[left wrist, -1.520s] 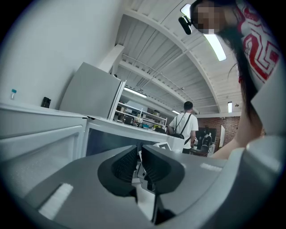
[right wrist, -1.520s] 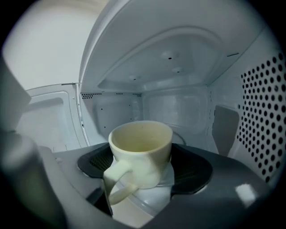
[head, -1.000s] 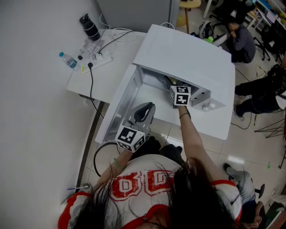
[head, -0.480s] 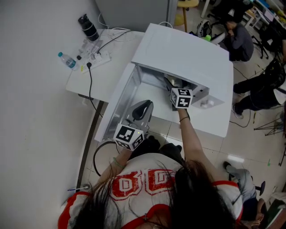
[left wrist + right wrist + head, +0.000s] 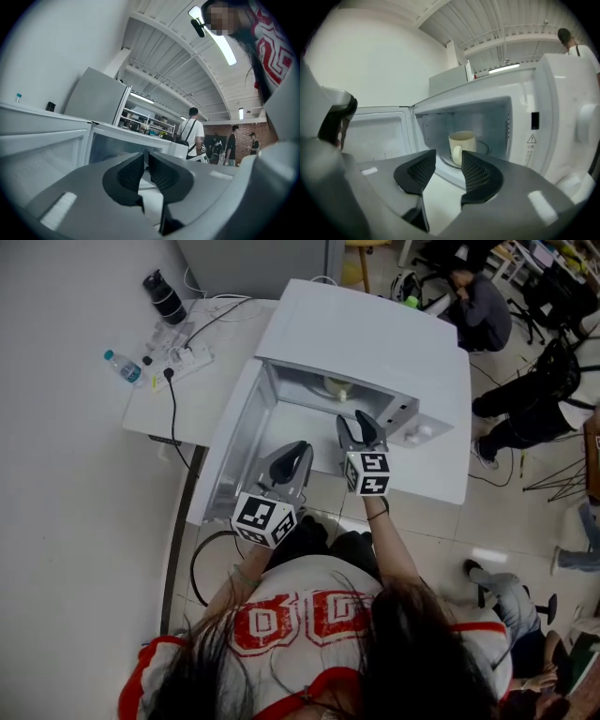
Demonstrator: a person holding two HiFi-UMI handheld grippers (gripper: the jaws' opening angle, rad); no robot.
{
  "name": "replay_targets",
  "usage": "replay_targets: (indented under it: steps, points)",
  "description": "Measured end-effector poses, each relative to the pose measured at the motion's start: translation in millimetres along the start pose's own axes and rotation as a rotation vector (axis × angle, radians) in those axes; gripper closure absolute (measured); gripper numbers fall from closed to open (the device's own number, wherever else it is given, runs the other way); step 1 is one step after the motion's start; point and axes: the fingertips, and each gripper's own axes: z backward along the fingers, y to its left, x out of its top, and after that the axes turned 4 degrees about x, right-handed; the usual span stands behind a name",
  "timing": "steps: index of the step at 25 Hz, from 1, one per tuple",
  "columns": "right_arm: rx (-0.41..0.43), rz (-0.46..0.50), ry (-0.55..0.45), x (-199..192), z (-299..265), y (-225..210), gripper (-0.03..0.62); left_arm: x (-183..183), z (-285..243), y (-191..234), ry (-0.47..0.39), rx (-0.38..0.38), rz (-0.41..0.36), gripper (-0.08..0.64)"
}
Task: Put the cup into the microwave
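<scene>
A cream cup (image 5: 461, 145) stands upright on the turntable inside the white microwave (image 5: 375, 334); from above only its rim (image 5: 339, 387) shows in the cavity. The microwave door (image 5: 234, 442) hangs open to the left. My right gripper (image 5: 359, 427) is outside the cavity, in front of the opening and apart from the cup. Its jaws (image 5: 448, 164) are closing with nothing between them. My left gripper (image 5: 295, 454) hovers level by the open door, its jaws (image 5: 146, 161) shut and empty.
The microwave sits on a white table (image 5: 220, 381) against the wall. On it lie a power strip (image 5: 183, 360), a water bottle (image 5: 122, 367) and a dark flask (image 5: 161, 296). A cable (image 5: 173, 418) hangs off the table's edge. People (image 5: 478, 306) sit beyond, at the right.
My right gripper has drawn back out of the microwave toward me and its jaws have narrowed. The cup stays inside. My left gripper has hardly moved.
</scene>
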Motion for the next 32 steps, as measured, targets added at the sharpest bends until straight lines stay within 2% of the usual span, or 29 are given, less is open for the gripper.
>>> replay_targets:
  steps: [3,8,19,32]
  points:
    - [-0.02,0.004,-0.034,9.5,20.3,4.3,0.513,-0.7,3.0,-5.9,-0.004,-0.007,-0.002,0.543]
    - [-0.041,-0.018,-0.048,14.8,54.0,8.5,0.587,0.4,11.5,-17.5,-0.022,-0.003,-0.027,0.548]
    - [-0.026,-0.046,-0.059,15.1,125.1,20.8,0.591,-10.3,28.4,-55.7,-0.029,-0.008,-0.026,0.548]
    - [-0.029,-0.072,-0.051,-13.0,236.5,46.5,0.592,-46.9,80.6,-141.8,0.029,-0.055,-0.004,0.548]
